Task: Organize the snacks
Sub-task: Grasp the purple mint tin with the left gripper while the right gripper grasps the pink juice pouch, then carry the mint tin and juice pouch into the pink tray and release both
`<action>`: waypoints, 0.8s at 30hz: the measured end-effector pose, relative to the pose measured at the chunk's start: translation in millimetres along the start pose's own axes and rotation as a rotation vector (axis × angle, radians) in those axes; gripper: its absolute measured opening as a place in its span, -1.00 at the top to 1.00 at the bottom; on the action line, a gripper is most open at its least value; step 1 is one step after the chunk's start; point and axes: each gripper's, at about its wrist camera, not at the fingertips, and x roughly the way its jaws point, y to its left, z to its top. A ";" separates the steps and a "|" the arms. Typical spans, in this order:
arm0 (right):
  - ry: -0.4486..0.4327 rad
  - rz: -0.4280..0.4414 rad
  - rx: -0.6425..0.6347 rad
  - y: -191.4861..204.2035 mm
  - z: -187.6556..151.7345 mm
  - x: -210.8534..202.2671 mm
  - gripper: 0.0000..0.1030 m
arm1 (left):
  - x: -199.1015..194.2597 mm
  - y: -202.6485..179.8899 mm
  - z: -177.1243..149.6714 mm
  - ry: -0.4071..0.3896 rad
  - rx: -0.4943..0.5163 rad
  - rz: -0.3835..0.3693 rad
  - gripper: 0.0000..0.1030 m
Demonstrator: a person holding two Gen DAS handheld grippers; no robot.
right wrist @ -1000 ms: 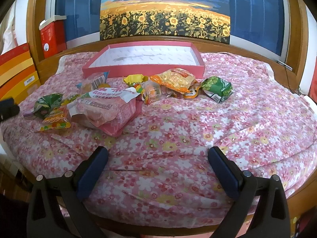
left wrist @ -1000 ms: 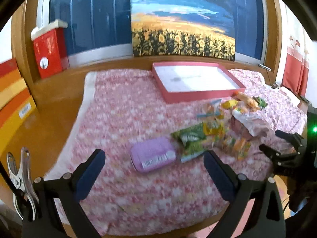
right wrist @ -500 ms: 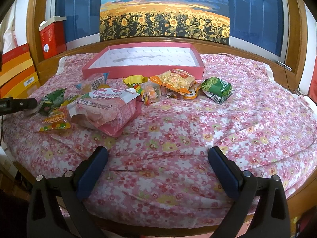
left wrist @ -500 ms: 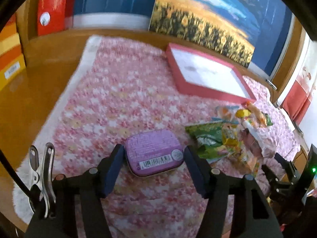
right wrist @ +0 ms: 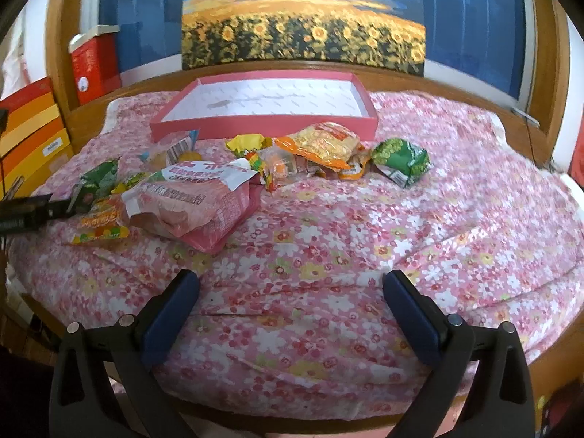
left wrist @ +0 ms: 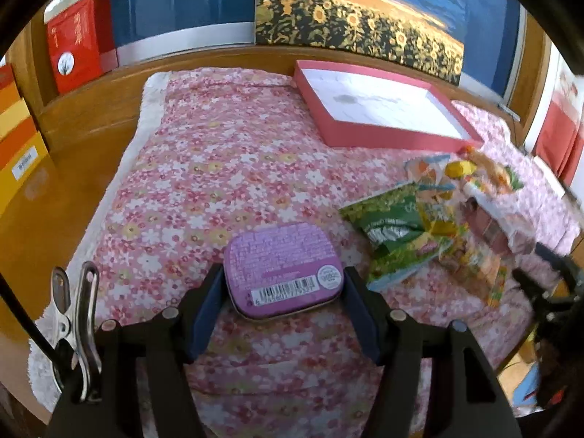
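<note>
Floral-covered round table (right wrist: 419, 226): right half bare to its edge; pink tray (right wrist: 262, 124) at the far edge, snack packets (right wrist: 204, 197) left of centre. Left gripper (left wrist: 283, 292) clamps the purple tin (left wrist: 281, 266) near the front-left edge. Right gripper (right wrist: 292, 303) spread wide, empty, above the front edge.

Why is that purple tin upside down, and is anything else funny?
The purple tin, pinched in the left gripper, shows its barcode side up. The snack packets lie in a jumble on the flowered cloth, none inside the pink tray.
</note>
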 end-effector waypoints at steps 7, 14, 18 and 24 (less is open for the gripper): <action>0.028 0.126 0.109 -7.8 24.3 -32.6 -0.69 | -0.5 1.0 -1.1 -0.005 -0.001 -0.003 -0.28; 0.259 0.326 0.242 -1.6 56.9 1.4 -0.95 | -1.0 4.7 -0.3 -0.010 -0.018 -0.027 -0.27; 0.353 0.288 0.293 5.0 68.0 22.5 -1.00 | -2.4 11.7 0.0 -0.019 -0.041 -0.076 -0.27; 0.387 0.200 0.163 29.7 76.5 38.0 -0.61 | -2.7 16.8 3.5 -0.008 -0.068 -0.115 -0.27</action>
